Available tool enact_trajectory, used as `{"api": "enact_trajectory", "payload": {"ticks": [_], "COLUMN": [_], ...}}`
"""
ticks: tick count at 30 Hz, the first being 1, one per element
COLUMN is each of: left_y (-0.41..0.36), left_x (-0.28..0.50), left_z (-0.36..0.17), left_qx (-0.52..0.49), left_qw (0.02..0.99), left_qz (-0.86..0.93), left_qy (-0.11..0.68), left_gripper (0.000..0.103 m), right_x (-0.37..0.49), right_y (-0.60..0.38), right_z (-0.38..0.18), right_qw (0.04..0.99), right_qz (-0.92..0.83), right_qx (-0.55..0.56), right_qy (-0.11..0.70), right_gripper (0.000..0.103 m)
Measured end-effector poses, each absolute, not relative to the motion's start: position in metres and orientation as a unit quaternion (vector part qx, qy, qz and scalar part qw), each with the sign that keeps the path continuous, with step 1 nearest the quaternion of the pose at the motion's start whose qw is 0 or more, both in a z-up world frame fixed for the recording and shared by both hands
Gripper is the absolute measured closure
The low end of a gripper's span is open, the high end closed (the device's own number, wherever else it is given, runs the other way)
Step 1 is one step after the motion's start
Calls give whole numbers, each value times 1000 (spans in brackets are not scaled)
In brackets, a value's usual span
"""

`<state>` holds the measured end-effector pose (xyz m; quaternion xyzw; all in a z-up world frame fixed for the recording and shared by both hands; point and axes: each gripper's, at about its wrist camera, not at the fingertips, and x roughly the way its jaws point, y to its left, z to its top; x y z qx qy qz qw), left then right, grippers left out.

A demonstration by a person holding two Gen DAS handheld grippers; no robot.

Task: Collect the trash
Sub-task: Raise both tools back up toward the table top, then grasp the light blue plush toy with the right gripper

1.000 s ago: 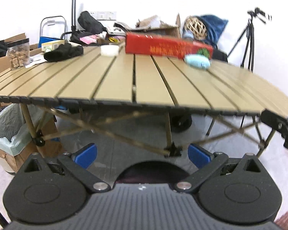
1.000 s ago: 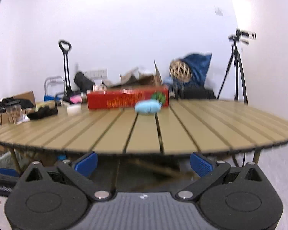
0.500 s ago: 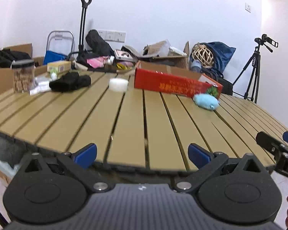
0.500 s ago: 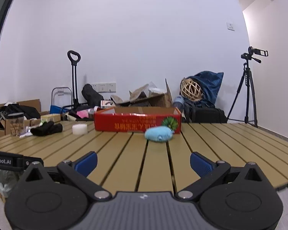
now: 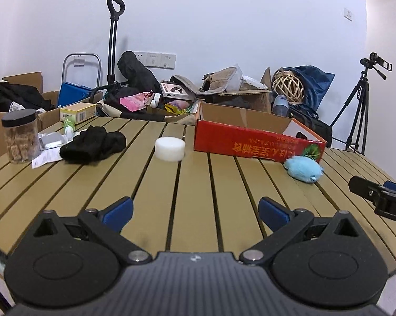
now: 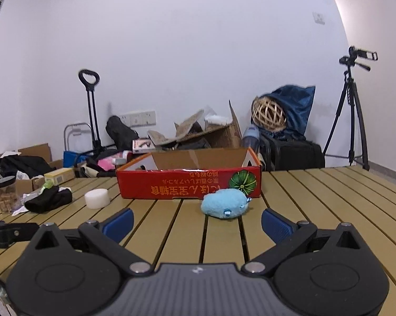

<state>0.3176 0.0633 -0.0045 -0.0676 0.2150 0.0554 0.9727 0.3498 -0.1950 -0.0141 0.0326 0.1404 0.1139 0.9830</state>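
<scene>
Several loose things lie on the slatted surface (image 5: 198, 184), and which of them count as trash is a judgement. The white foam-like disc (image 5: 170, 148) sits near the middle, just left of the red cardboard box (image 5: 255, 144); it looks light and slightly squashy, best pinched across its flat sides. A crumpled foil wrapper (image 5: 51, 139) and paper scrap (image 5: 44, 158) lie at the left by the black cloth (image 5: 92, 144); thin and flimsy, they probably need a low pinch at an edge. The blue plush (image 6: 225, 202) rests against the box front, soft and easy to squeeze. The box is open-topped; its contents are hidden. A clear jar (image 5: 20, 139) holds brown pieces under a black lid. The left tool (image 5: 195, 208) and right tool (image 6: 196, 220) both stand wide apart, holding nothing, above the near edge.
</scene>
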Motion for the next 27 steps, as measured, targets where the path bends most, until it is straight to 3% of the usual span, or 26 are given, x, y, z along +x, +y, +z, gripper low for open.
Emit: {"api": "enact_trajectory", "payload": {"ticks": [14, 27], "left_y": [86, 107], "left_x": [407, 487], "left_z": [21, 14], "left_qx": [-48, -64], "left_qw": [967, 946], "left_qz": [85, 107], "left_qy": [237, 299], "left_gripper": [0, 0], "right_x": [473, 574], "right_y": [-188, -168], "right_z": [-3, -28], "right_qw": [957, 932], "right_qz": [95, 62], "right_qx": [27, -7], "right_qy": [271, 357], "right_gripper": [0, 0]}}
